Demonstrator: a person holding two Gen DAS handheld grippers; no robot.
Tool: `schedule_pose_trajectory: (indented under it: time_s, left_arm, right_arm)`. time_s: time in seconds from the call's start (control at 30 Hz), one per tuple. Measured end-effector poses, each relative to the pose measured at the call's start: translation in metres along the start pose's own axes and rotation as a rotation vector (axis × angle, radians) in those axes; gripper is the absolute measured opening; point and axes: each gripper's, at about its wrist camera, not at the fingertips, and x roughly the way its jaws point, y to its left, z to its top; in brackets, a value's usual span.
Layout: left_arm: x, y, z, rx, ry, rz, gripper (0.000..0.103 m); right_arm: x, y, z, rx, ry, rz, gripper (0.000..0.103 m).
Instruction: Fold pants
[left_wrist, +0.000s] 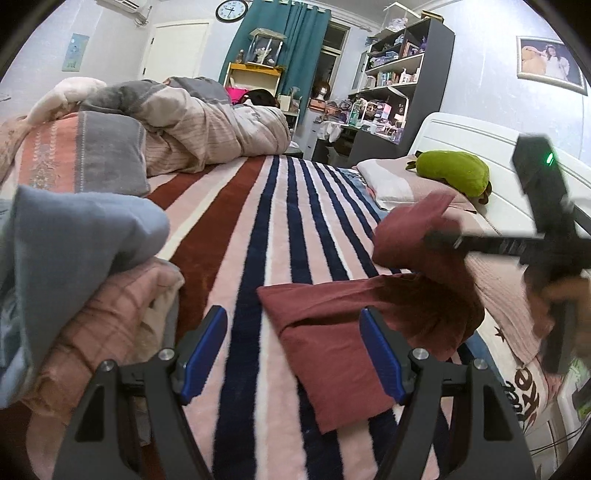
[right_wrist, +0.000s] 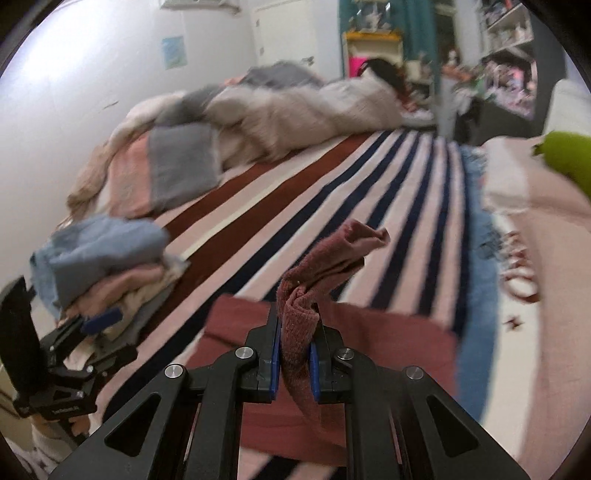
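Dark red pants lie partly folded on the striped bedspread. My left gripper is open and empty, its blue pads low over the pants' near edge. My right gripper is shut on a bunched end of the pants and holds it lifted above the flat part. In the left wrist view the right gripper comes in from the right with the raised cloth. The left gripper shows at the left of the right wrist view.
A stack of folded clothes, blue on top, sits at the left of the bed. A rumpled duvet fills the far side. A pillow with a green plush toy lies at the right by the white headboard.
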Motion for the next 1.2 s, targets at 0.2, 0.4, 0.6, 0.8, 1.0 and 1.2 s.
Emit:
schedule_pose_trajectory:
  time_s: [0.2,0.4,0.6,0.8,1.0,1.2]
  left_arm:
    - [0.0,0.005,-0.004,0.002,0.02,0.015,0.071]
    - [0.011,0.0,-0.006,0.008,0.053,-0.009,0.071]
    - [0.027,-0.021,-0.007,0.028,0.083,-0.066,0.075]
    - [0.054,-0.045,-0.009,0.035,0.129,-0.144,0.075]
    - [0.091,-0.069,-0.012,0.046,0.187,-0.14,0.075]
    - [0.115,-0.065,-0.017,0.013,0.214,0.003,0.074]
  right_arm:
    - [0.06,0.017,-0.042,0.002,0.118,0.074,0.007]
    - [0.077,0.01,-0.065,0.011,0.201,0.12,0.024]
    - [0.037,0.0,-0.071,0.008,0.138,0.128,0.035]
    - [-0.014,-0.037,-0.08,0.062,0.024,0.045,0.039]
    - [-0.034,-0.078,-0.095,0.194,-0.025,0.049,0.039]
    - [-0.035,-0.089,-0.105,0.243,-0.019,0.056,0.039]
